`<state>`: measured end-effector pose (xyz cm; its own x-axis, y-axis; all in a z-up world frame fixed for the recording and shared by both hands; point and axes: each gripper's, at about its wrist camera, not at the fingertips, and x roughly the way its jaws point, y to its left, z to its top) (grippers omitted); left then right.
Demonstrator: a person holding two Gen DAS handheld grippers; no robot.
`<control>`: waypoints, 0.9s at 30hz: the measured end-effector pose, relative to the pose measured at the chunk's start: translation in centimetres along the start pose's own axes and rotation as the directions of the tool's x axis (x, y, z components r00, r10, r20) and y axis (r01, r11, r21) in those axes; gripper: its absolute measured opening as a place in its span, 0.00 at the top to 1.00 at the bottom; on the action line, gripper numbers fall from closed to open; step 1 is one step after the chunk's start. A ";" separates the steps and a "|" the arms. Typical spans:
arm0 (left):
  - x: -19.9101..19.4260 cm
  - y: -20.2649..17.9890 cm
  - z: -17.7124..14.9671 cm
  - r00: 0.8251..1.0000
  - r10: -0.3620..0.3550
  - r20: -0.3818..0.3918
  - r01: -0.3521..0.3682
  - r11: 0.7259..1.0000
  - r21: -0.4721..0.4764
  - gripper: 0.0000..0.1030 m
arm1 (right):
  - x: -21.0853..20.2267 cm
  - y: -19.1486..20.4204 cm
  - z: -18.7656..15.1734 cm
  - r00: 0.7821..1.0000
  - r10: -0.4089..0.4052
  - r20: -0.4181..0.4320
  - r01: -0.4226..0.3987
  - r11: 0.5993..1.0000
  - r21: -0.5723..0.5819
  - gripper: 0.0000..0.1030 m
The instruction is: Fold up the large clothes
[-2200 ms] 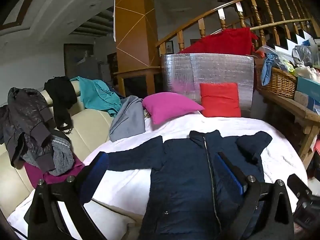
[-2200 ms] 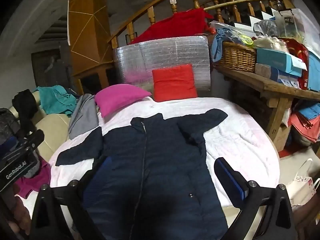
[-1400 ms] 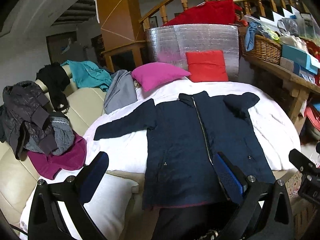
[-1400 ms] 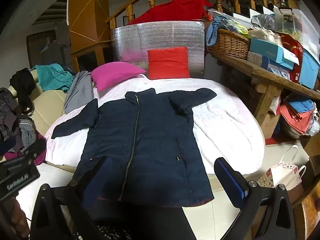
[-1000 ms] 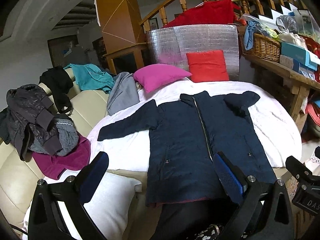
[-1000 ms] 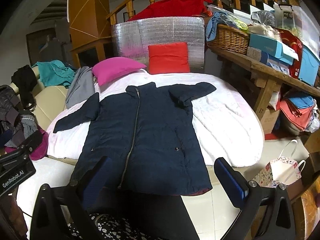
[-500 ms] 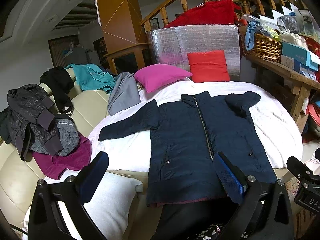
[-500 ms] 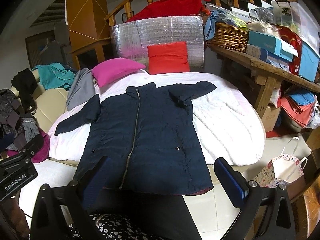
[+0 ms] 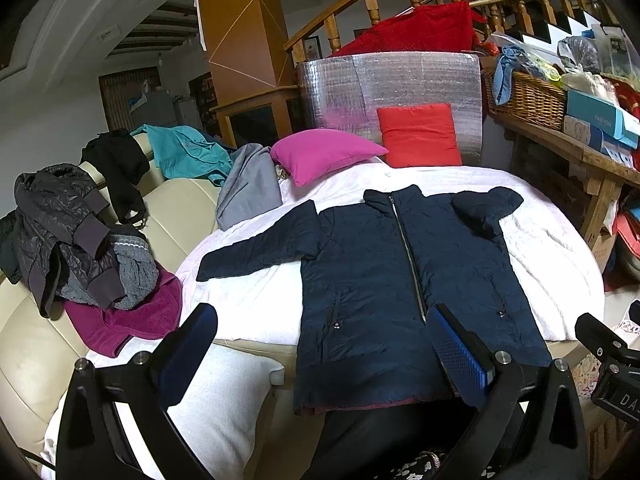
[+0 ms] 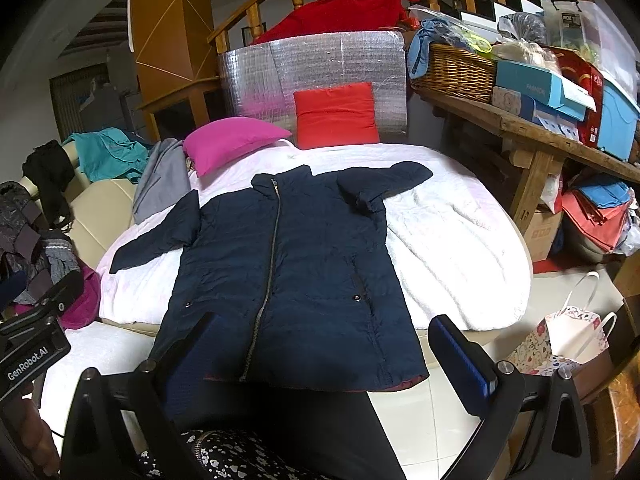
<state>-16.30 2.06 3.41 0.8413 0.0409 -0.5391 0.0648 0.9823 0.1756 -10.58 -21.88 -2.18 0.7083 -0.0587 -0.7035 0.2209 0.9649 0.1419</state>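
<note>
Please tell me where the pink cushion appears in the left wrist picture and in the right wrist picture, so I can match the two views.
Left wrist view: the pink cushion lies centre, upper half, at the bed's far edge.
Right wrist view: the pink cushion lies left of centre, upper half.
Shared landmark: the red cushion, just right of it, against the silver foil board.

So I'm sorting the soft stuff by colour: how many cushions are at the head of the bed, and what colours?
Pink cushion: 1
Red cushion: 1
Total: 2
</note>
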 end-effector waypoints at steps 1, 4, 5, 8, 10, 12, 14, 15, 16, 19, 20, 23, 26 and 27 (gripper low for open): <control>0.1 0.0 0.0 1.000 -0.001 -0.001 0.001 1.000 0.000 0.00 | 0.0 0.0 0.0 1.000 0.000 -0.001 0.000 1.000 -0.001 0.00; 0.1 0.0 0.0 1.000 0.000 -0.004 0.000 1.000 0.002 0.00 | 0.1 0.0 0.0 1.000 0.001 -0.001 -0.001 1.000 0.000 0.00; 0.2 0.0 0.0 1.000 -0.002 -0.005 0.002 1.000 0.002 0.00 | 0.1 0.0 0.0 1.000 0.001 0.000 -0.001 1.000 0.000 0.00; 0.2 -0.1 0.0 1.000 -0.001 -0.005 0.001 1.000 0.004 0.00 | 0.1 -0.1 0.0 1.000 0.002 -0.003 -0.002 1.000 0.001 0.00; 0.2 -0.1 0.0 1.000 -0.002 -0.004 0.002 1.000 0.003 0.00 | 0.2 -0.1 0.1 1.000 0.004 -0.004 -0.004 1.000 0.002 0.00; 0.1 -0.1 0.0 1.000 0.001 -0.003 -0.001 1.000 0.004 0.00 | 0.2 -0.2 0.1 1.000 0.004 -0.004 -0.004 1.000 0.004 0.00; 0.2 -0.1 0.0 1.000 -0.001 -0.004 0.001 1.000 0.004 0.00 | 0.2 -0.3 0.1 1.000 0.004 -0.003 -0.004 1.000 0.006 0.00; 0.2 -0.2 -0.1 1.000 -0.001 -0.005 0.001 1.000 0.004 0.00 | 0.2 -0.3 0.1 1.000 0.005 -0.004 -0.005 1.000 0.007 0.00; 0.2 -0.2 -0.1 1.000 0.000 -0.007 0.000 1.000 0.005 0.00 | 0.3 -0.3 0.0 1.000 0.005 -0.005 -0.005 1.000 0.007 0.00; 0.2 -0.3 -0.2 1.000 -0.001 -0.008 0.001 1.000 0.007 0.00 | 0.3 -0.3 0.0 1.000 0.007 -0.007 -0.007 1.000 0.009 0.00; 0.2 -0.3 -0.2 1.000 0.000 -0.007 0.000 1.000 0.007 0.00 | 0.3 -0.3 0.0 1.000 0.008 -0.008 -0.008 1.000 0.010 0.00; 0.3 -0.2 -0.2 1.000 -0.001 -0.011 0.001 1.000 0.006 0.00 | 0.4 -0.4 0.1 1.000 0.010 -0.010 -0.010 1.000 0.013 0.00; 0.5 -0.2 -0.2 1.000 -0.002 -0.015 0.002 1.000 0.006 0.00 | 0.5 -0.4 0.0 1.000 0.013 -0.015 -0.013 1.000 0.016 0.00; 0.5 -0.2 -0.3 1.000 -0.002 -0.015 0.002 1.000 0.006 0.00 | 0.5 -0.5 0.0 1.000 0.013 -0.016 -0.013 1.000 0.018 0.00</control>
<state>-16.04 1.96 2.91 0.8329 0.0415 -0.5519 0.0702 0.9812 0.1797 -10.29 -22.35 -2.62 0.7003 -0.0418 -0.7126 0.2235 0.9609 0.1632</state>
